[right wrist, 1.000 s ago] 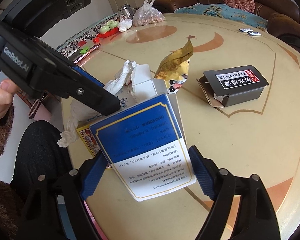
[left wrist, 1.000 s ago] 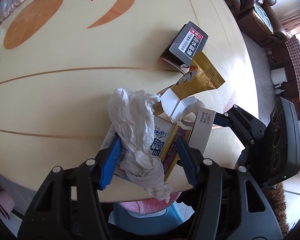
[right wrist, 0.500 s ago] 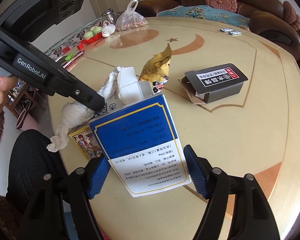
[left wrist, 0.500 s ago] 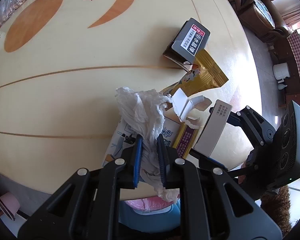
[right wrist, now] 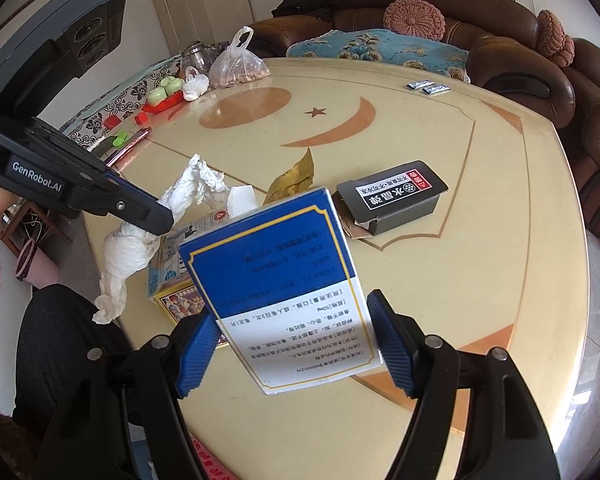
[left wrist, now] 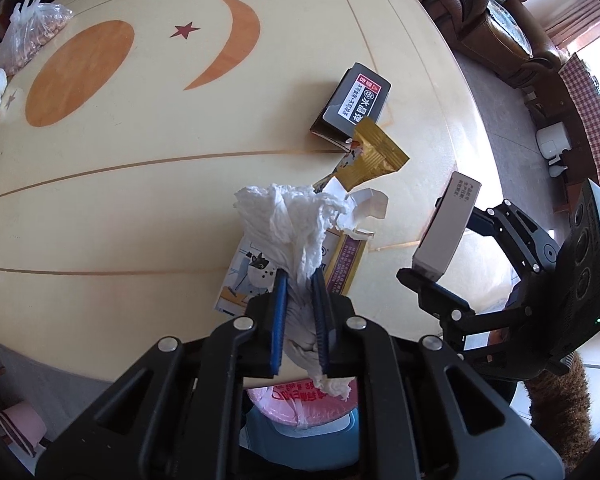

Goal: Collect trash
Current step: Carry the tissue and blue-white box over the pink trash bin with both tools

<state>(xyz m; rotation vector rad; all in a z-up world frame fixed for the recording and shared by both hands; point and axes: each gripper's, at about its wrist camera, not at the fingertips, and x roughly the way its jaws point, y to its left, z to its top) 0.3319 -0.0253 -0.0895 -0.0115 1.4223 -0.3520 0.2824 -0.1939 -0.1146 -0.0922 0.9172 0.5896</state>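
The left gripper (left wrist: 300, 316) is clamped on a crumpled white paper tissue (left wrist: 296, 228); both blue pads press its twisted middle, the ruffled upper end fans out beyond the fingertips and the lower tail hangs below the jaws over the table edge. In the right wrist view the same tissue (right wrist: 140, 240) is pinched by the left tool, clear of the tabletop.

The right gripper (right wrist: 294, 344) holds a blue-and-white printed carton (right wrist: 284, 284) — its jaws stand wide, one blue pad against each side of the carton, which is tilted and raised off the round yellow table (left wrist: 140, 208). In the left wrist view this carton (left wrist: 446, 228) appears end-on at the right.

Items on the table:
- A flattened illustrated box (left wrist: 252, 276) lies near the table edge, directly under the tissue.
- A torn white box flap (left wrist: 364, 208) sits beside it.
- A gold foil wrapper (left wrist: 374, 156) lies just beyond, touching the black box.
- A black box with a red-and-white label (left wrist: 354, 102) sits open-ended further in.
- A clear plastic bag of nuts (left wrist: 28, 36) and two small sachets (right wrist: 428, 87) lie at the far side.

Below the table edge, a pink-lined bin (left wrist: 300, 400) is partly visible between the left fingers.
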